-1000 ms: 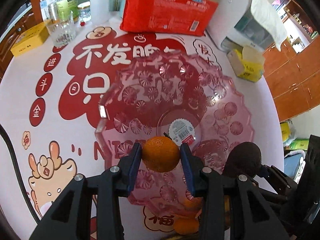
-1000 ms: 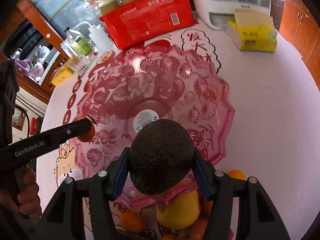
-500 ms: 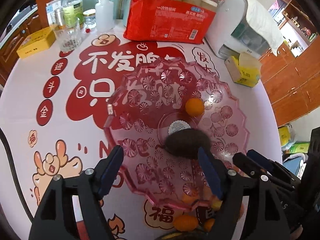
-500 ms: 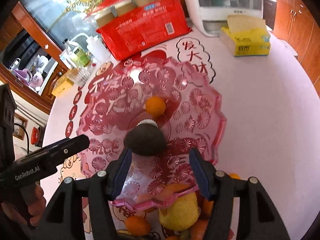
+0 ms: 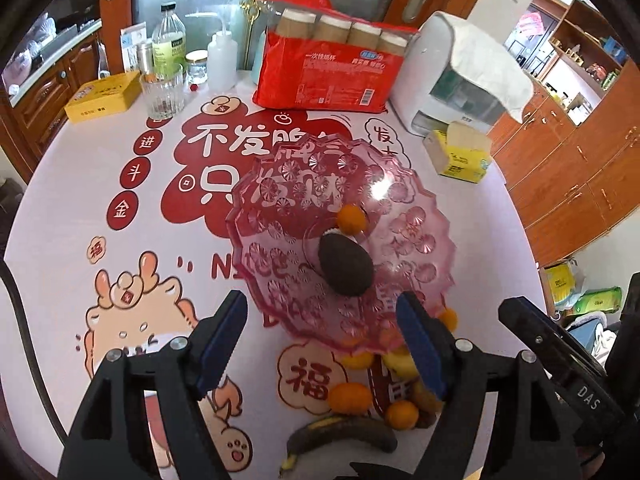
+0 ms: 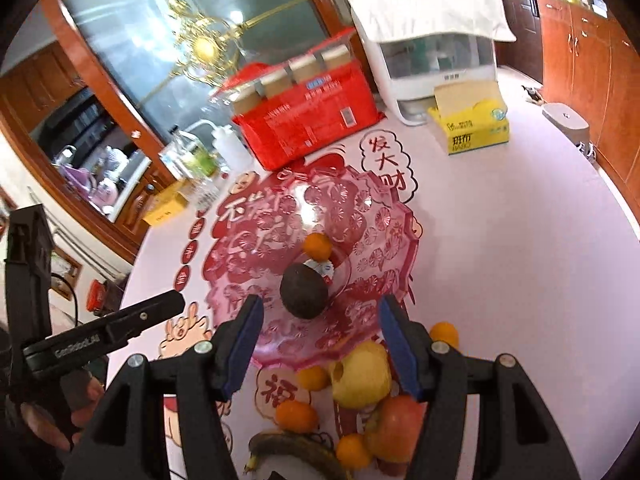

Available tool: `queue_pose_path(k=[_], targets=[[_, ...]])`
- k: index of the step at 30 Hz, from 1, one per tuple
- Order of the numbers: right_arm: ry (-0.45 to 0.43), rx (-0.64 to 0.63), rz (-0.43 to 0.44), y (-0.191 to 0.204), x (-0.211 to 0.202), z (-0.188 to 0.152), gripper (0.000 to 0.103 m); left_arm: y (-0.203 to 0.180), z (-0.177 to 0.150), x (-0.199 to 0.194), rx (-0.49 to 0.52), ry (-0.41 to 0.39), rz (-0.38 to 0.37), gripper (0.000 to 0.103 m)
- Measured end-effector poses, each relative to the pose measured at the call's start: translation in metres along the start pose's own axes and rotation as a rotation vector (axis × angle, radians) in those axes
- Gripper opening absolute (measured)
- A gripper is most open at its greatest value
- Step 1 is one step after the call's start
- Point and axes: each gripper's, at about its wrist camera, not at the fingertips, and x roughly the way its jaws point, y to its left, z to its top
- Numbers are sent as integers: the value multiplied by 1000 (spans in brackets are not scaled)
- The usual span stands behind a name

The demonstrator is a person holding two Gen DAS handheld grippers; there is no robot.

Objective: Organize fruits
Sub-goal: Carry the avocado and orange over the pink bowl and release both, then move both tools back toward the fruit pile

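The pink bowl [image 5: 416,240] sat mid-table, holding an avocado [image 5: 346,266] and, just beyond it, a tangerine [image 5: 351,217]. More fruit [image 6: 360,376] lay at its near edge. The left gripper [image 5: 320,344] and right gripper [image 6: 320,344] both hung spread and empty.

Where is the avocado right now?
In both wrist views, the avocado lies near the centre of the pink glass dish, just in front of a small orange, with neither gripper holding it.
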Motion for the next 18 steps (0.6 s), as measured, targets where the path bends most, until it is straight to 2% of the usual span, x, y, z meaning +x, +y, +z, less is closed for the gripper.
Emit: queue_pose_path(k=[9,18], targets=[[-75,-29,28,-12,-54,-48,61,-10,-63,-41,-17,-15,35,76],[-64,-84,47,-27,-82,-102,61,-14,-141,-62,-62,18,102,76]])
